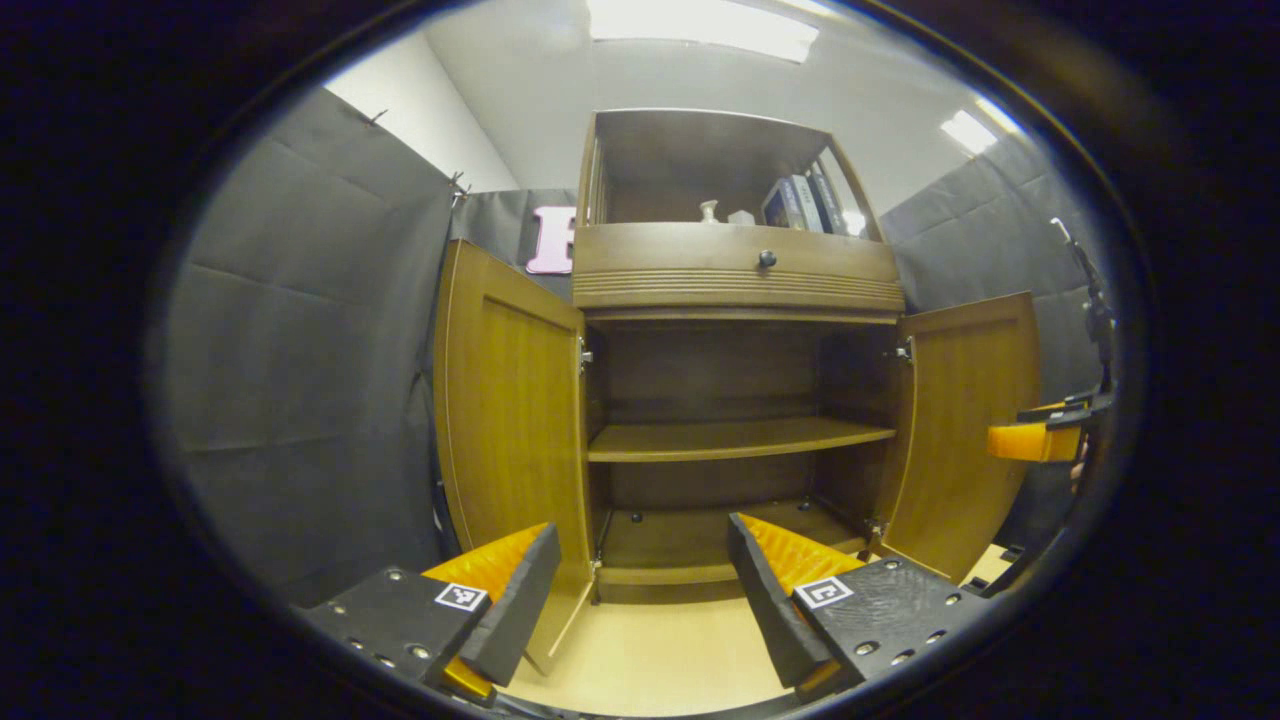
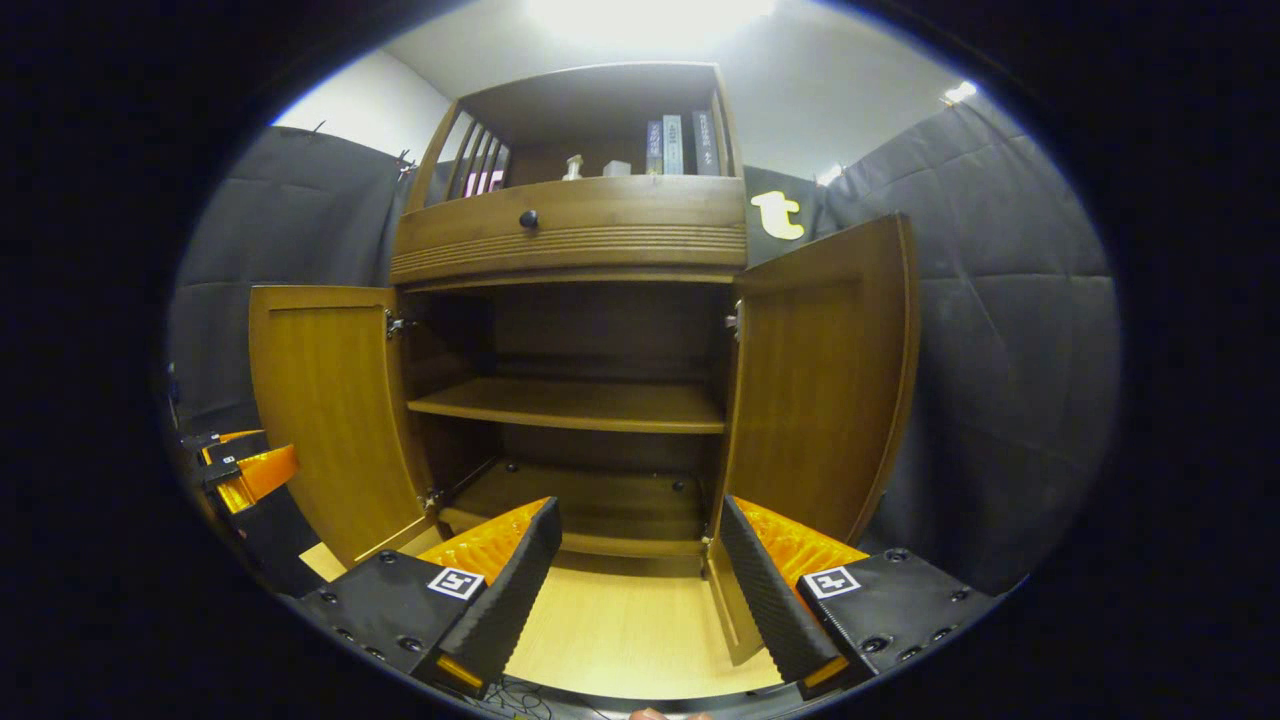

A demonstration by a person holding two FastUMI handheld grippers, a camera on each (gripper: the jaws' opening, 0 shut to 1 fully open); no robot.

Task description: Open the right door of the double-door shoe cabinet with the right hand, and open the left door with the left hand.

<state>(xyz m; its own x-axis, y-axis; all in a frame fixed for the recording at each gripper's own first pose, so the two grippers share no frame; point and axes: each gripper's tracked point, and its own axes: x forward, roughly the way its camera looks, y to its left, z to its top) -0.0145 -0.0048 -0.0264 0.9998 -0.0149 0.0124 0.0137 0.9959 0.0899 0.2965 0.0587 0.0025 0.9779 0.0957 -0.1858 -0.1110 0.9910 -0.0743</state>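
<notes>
Nearest the lens in the left gripper view, the left gripper (image 1: 640, 590) stands with its jaws spread wide, holding nothing and touching nothing. In the right gripper view, the right gripper (image 2: 635, 575) is likewise wide open and empty; no finger bears on wood. Between each pair of fingers lies the pale floor (image 1: 650, 660).

Just beyond stands the double-door shoe cabinet (image 1: 735, 290). Its left door (image 1: 510, 420) is swung fully outward, and its right door (image 2: 820, 380) is swung out to a similar angle. Both compartments behind them are exposed: a single shelf board (image 1: 735, 438) and the bottom panel, both bare.

Judgement: both opening steps appear complete. The remaining action is withdrawal. Draw each gripper straight back, keeping the fingers apart and clear of the door edges, so that neither door is nudged back toward closed.

Farther up, a drawer front with a dark knob (image 1: 767, 258) sits above the opening, and an upper shelf carries books (image 2: 680, 145) and small pale ornaments.
</notes>
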